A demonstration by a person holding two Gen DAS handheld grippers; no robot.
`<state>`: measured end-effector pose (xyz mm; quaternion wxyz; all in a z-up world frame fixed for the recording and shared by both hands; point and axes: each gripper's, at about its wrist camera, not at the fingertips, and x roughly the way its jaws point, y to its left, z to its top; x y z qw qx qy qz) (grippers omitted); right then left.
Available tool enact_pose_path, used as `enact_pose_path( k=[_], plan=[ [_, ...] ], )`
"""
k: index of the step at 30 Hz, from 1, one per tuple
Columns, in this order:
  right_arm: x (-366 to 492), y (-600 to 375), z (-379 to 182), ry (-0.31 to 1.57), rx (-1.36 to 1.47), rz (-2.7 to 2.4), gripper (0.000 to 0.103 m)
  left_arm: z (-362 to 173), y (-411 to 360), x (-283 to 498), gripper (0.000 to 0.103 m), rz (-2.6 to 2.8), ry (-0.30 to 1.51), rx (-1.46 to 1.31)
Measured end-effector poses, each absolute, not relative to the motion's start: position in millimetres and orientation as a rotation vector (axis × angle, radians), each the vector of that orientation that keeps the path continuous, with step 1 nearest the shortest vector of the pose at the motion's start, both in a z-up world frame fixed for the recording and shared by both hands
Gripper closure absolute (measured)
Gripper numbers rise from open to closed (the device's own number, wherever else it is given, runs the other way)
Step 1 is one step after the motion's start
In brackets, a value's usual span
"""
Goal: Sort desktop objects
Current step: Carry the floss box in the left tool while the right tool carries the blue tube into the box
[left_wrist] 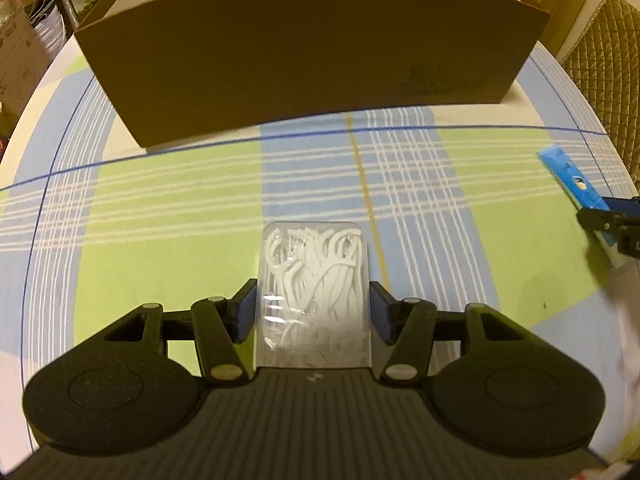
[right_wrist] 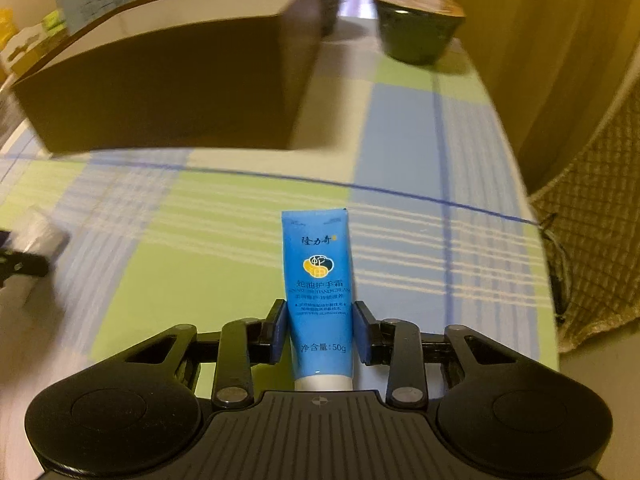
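Observation:
My left gripper is shut on a clear plastic box of white floss picks, held above the checked tablecloth. My right gripper is shut on a blue hand cream tube with a white cap toward me. The tube and right gripper also show at the right edge of the left wrist view. A brown cardboard box with an open top stands ahead of both grippers; it shows at the upper left in the right wrist view.
A dark round pot with a wooden lid stands behind the box at the right. A quilted chair is beside the table's right edge. Shelves with bowls and boxes are beyond the table's left side.

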<state>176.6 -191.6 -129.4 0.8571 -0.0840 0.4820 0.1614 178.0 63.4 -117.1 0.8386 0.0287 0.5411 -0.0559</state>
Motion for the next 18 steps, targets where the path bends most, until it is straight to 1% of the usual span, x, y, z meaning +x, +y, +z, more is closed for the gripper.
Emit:
enact_pose_path(
  k=[9, 18],
  plan=[
    [151, -160, -125, 1.073, -0.1, 0.505, 0.073, -112, 66, 168, 0.05, -0.14, 1.16, 0.021],
    [140, -131, -103, 1.036, -0.094, 0.591, 0.073, -97, 75, 155, 0.05, -0.134, 1.13, -0.009]
  ],
)
